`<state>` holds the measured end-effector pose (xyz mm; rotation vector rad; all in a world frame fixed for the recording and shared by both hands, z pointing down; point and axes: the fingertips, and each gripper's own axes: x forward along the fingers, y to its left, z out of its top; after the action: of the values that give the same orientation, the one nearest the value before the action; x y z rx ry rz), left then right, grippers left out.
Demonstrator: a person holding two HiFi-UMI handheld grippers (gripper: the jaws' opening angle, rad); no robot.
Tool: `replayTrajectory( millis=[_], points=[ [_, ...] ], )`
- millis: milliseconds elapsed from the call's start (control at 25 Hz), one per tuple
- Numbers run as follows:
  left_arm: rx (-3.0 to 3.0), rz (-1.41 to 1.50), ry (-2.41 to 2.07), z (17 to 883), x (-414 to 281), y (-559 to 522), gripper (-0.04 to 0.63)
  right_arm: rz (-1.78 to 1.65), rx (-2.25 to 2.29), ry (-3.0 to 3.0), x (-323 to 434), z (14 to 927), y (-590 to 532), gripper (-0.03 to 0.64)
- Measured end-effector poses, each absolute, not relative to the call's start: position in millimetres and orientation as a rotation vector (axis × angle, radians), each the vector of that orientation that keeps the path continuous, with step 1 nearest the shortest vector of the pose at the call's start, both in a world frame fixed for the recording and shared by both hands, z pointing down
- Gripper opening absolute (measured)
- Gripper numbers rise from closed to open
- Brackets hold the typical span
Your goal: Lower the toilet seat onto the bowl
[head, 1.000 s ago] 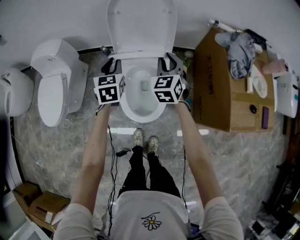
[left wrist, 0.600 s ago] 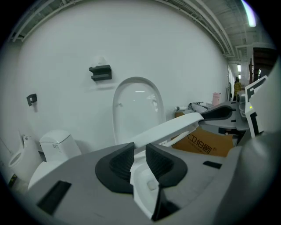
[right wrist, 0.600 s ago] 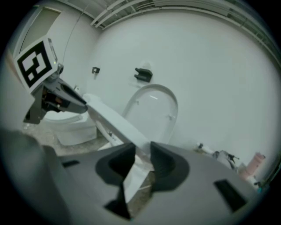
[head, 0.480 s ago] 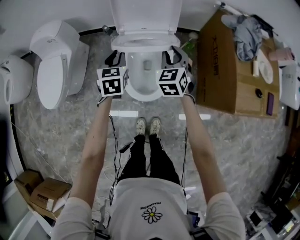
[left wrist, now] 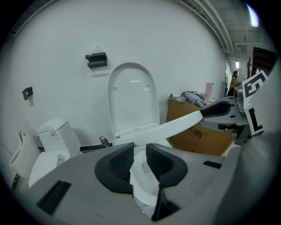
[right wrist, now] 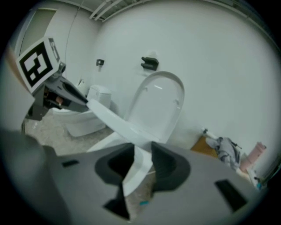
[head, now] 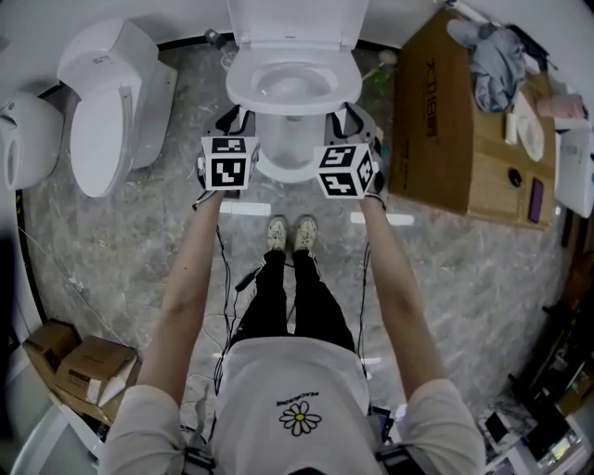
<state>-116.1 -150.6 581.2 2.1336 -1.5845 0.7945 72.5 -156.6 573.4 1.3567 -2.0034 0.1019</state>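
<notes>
The marbled floor runs up to a plain white wall. A large cardboard box stands to the right of the toilet, with a grey cloth and small items on its top. A second toilet, closed, stands to the left, with another white fixture at the far left edge. Smaller cardboard boxes lie on the floor at lower left.

The toilet under inspection is central. Its lid is upright against the wall. The toilet seat is partly lowered: both gripper views show it slanting above the bowl, clear of the rim at the front and hinged at the back.

The person stands in front of the bowl, arms extended, one tool at each side of the seat.

The left hand-held gripper is clamped on the left edge of the seat near the front; the right gripper view shows its dark fingers on that edge. Its marker cube sits just left of the bowl.

The right hand-held gripper has just been widening its jaws. The right edge of the seat runs between them and, as far as can be seen, meets both pads. Its marker cube sits just right of the bowl.
</notes>
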Motion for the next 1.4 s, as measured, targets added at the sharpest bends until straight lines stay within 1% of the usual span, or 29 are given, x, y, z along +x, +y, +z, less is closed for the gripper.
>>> replayTrajectory(
  millis=[800,1400],
  points=[
    [2.106,0.966,-1.3,663,-114,-89,0.129,0.274,1.171,-1.961,75,651,-91,0.153],
    [2.023,1.105,-1.097,742,-113,-47,0.138,0.36,1.014,-1.878,75,722,-49,0.163]
  ],
)
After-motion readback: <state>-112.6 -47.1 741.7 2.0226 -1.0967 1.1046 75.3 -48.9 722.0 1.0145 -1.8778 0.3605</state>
